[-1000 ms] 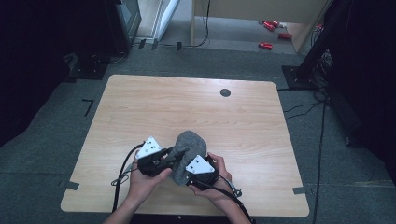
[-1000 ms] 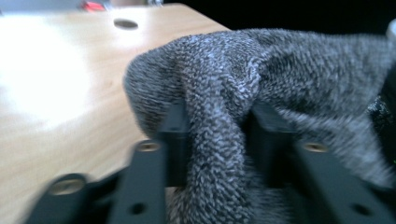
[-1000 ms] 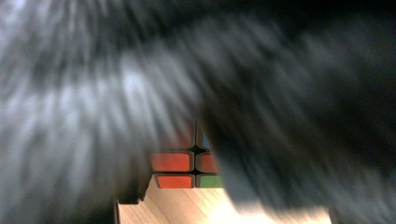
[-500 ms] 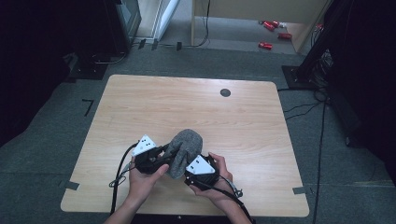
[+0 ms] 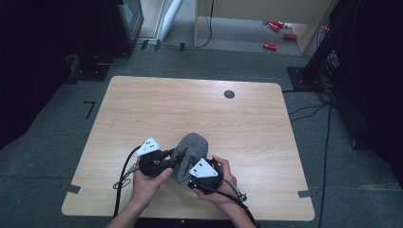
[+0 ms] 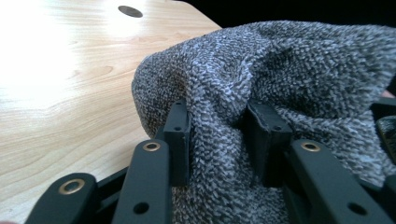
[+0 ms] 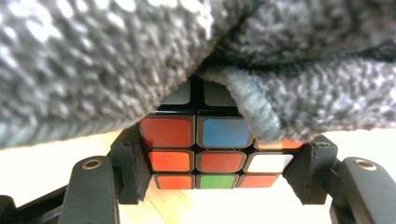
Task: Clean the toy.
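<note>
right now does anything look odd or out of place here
One oddity: a scrambled colour-tiled puzzle cube, clamped in the right gripper, is half covered by a grey knitted sock-like cloth. The left gripper pinches that cloth.

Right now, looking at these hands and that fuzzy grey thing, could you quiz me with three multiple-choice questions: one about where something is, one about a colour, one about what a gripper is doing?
1. Where is the grey knitted sock on the table?
A. at the far edge by the round hole
B. near the person's edge, between the two grippers
C. hanging off the side

2. What colour is the sticker at the middle of the puzzle cube face seen in the right gripper view?
A. yellow
B. red
C. purple

3. What is the left gripper doing?
A. pinching a fold of the sock
B. open above bare wood
C. holding the cube

Answers:
1 B: the high view shows it between the left gripper and the right gripper.
2 B: the centre sticker is red, under a blue one.
3 A: both pads press into the knit.
</note>
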A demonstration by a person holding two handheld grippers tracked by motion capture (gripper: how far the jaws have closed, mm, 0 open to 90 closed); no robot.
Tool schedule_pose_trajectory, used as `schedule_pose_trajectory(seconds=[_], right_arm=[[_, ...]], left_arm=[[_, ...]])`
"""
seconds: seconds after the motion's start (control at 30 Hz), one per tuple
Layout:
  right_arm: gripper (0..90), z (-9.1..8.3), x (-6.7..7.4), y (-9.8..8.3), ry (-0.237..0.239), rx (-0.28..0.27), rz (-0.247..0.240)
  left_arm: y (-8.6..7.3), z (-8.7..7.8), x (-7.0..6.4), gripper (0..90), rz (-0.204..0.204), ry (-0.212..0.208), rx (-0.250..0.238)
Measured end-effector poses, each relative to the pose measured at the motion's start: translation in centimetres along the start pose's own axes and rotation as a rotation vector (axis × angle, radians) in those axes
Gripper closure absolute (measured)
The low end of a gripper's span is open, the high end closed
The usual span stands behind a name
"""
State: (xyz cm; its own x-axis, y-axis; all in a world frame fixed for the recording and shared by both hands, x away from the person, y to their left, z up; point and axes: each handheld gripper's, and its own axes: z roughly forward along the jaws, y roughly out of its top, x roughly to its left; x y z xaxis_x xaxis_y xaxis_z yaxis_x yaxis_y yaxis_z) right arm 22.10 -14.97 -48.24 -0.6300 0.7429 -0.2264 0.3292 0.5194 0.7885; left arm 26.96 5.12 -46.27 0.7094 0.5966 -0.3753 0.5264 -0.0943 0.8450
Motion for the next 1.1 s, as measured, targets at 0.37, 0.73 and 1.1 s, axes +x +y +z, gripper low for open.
schedule_pose_trajectory(seconds=[0.37,0.73,1.1], right_arm=[[34.6,-0.3,0.1,0.2,0.0,-0.006,0.005],[34.5,-0.2,0.3,0.3,0.011,-0.007,0.01],[34.5,-0.5,0.1,0.4,0.011,-0.023,0.008]], left_arm=[[0.2,-0.3,0.6,52.4,-0.063,0.015,-0.004],[-0.3,0.4,-1.7,39.1,0.023,0.013,-0.005],[0.2,-1.0,0.7,70.2,-0.041,-0.011,-0.032]])
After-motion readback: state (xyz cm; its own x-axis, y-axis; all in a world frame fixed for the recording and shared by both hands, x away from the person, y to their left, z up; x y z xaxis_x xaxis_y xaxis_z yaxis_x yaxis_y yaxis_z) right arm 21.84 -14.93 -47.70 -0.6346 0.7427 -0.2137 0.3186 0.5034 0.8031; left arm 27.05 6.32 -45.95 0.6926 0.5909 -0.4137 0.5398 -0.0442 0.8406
